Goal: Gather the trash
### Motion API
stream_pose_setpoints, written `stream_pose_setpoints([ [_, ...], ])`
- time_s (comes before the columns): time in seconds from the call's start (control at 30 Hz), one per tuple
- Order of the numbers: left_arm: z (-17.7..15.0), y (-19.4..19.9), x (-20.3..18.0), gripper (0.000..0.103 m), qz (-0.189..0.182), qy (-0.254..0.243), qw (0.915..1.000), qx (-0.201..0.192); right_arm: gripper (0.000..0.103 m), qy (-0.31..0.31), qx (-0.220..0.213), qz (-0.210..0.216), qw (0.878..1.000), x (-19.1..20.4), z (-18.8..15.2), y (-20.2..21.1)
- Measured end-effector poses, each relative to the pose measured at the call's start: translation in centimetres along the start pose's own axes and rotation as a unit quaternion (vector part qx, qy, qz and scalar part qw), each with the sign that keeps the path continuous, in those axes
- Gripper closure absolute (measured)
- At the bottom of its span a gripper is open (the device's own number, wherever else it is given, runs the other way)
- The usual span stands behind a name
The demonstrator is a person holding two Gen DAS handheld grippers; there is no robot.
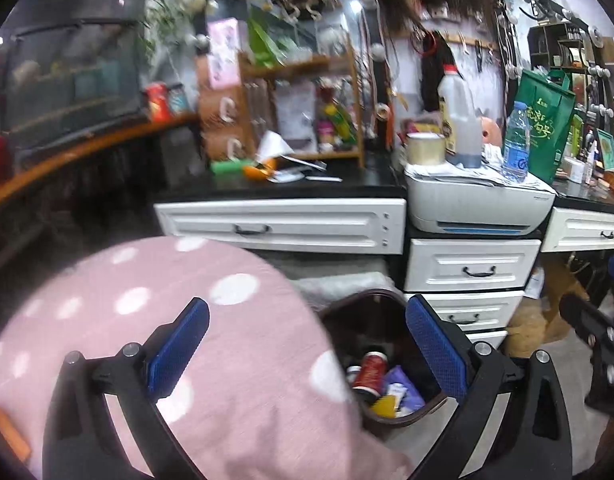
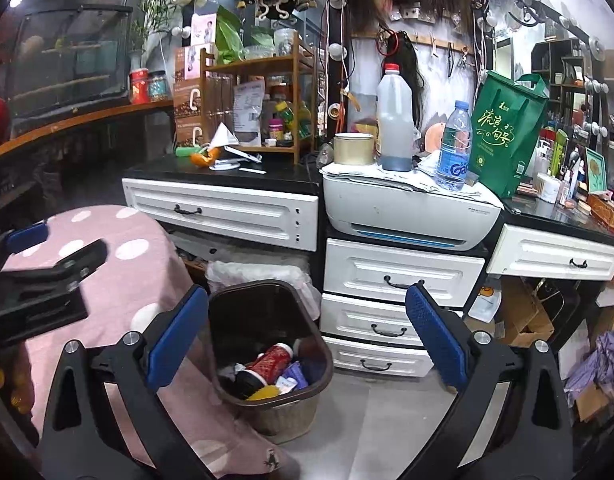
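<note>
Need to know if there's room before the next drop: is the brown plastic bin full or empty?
Partly filled. The brown plastic trash bin holds a red can and wrappers at the bottom; the upper walls are bare.

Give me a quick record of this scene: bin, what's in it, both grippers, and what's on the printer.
bin: brown bin on the floor beside the pink cloth
contents: red can, yellow item, purple wrapper
left gripper: open, empty
right gripper: open, empty
printer: tape roll, jug, water bottle

Left claw (image 1: 307, 348) and right claw (image 2: 307, 336), both wide apart, empty, angled downward.
</note>
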State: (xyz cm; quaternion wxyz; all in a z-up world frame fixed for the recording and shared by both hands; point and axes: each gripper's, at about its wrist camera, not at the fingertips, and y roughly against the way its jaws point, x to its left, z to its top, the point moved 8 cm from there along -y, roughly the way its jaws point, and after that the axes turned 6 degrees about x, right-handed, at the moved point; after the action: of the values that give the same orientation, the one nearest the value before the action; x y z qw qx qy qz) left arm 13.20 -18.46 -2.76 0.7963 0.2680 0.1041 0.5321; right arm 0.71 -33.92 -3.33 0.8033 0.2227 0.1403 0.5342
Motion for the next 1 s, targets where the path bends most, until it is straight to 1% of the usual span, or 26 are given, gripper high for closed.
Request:
stream_pose_setpoints([
  [0.1, -1.1, 2.7, 1.4, 0.006, 0.019, 0.014, 0.9995, -0.019, 0.006, -0.014, -0.017, 0.009, 1.000, 0.8, -0.7, 1.4],
  [0.17, -2.0, 4.1, 2.2, 0.006, 0.033, 0.030, 0.9986, -0.029, 0.006, -0.015, -0.017, 0.009, 1.000, 1.3, -1.3, 1.9],
  [0.27, -3.0, 5.8, 2.6, 0.006, 0.045, 0.030, 0.9976, -0.043, 0.006, -0.005, -0.018, 0.015, 1.000, 2.2, -2.1, 2.8],
  [0.4, -4.5, 7.3, 3.1, 0.005, 0.064, 0.024, 0.9965, -0.048, 0.006, -0.002, -0.023, 0.022, 1.000, 2.9, -3.0, 3.9],
  [0.47, -5.3, 7.7, 3.5, 0.005, 0.071, 0.035, 0.9959, -0.043, 0.006, -0.001, -0.023, 0.016, 1.000, 3.0, -3.3, 4.2],
  [0.57, -6.7, 8.2, 4.0, 0.005, 0.064, 0.054, 0.9960, -0.032, 0.006, 0.006, -0.031, 0.013, 0.999, 3.2, -3.8, 5.0],
  [0.73, -7.5, 9.3, 4.3, 0.005, 0.070, 0.059, 0.9951, -0.036, 0.006, -0.002, -0.064, 0.023, 0.998, 3.4, -4.4, 7.0],
  [0.83, -7.7, 9.8, 4.5, 0.005, 0.072, 0.065, 0.9945, -0.041, 0.006, 0.010, -0.066, 0.021, 0.998, 4.0, -4.6, 7.4],
  [0.93, -7.9, 10.1, 4.3, 0.005, 0.073, 0.064, 0.9943, -0.045, 0.006, 0.016, -0.068, 0.033, 0.997, 4.6, -4.9, 7.6],
  [1.0, -8.0, 10.2, 4.3, 0.005, 0.068, 0.067, 0.9943, -0.046, 0.006, 0.019, -0.068, 0.034, 0.997, 4.7, -5.0, 7.7],
])
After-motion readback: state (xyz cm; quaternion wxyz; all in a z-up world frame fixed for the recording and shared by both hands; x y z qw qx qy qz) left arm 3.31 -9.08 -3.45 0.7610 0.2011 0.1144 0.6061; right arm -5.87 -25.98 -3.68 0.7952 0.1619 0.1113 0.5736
